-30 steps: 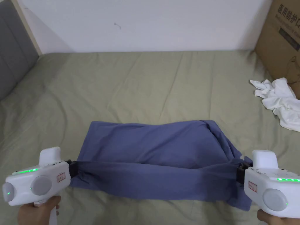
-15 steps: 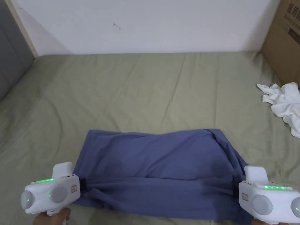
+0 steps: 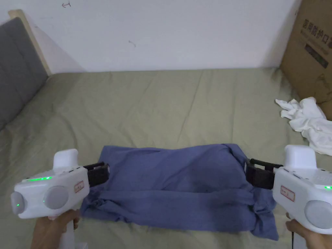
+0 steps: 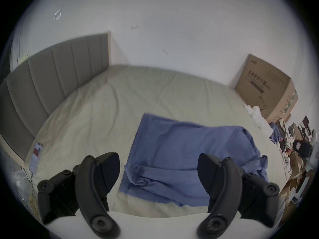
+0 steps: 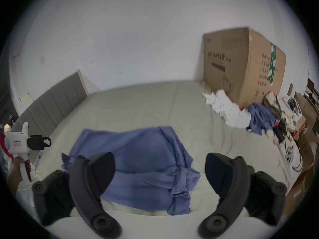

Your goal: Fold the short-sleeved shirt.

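Note:
The blue short-sleeved shirt (image 3: 175, 184) lies folded into a wide band on the green bed sheet (image 3: 155, 103), its near edge rumpled. It also shows in the left gripper view (image 4: 186, 156) and the right gripper view (image 5: 138, 160). My left gripper (image 3: 101, 173) hovers at the shirt's left end, jaws wide apart and empty (image 4: 158, 175). My right gripper (image 3: 254, 173) hovers at the shirt's right end, also open with nothing between its jaws (image 5: 159, 173). A hand holds each gripper.
A crumpled white cloth (image 3: 308, 118) lies at the bed's right edge beside a big cardboard box (image 3: 311, 48). A grey headboard (image 3: 17, 65) stands at the left. A white wall runs behind the bed. More clothes and clutter (image 5: 269, 120) sit beyond the right edge.
Both grippers have let go of the shirt's near edge, opened, and lifted away towards the far side. The stretched edge has dropped onto the folded shirt.

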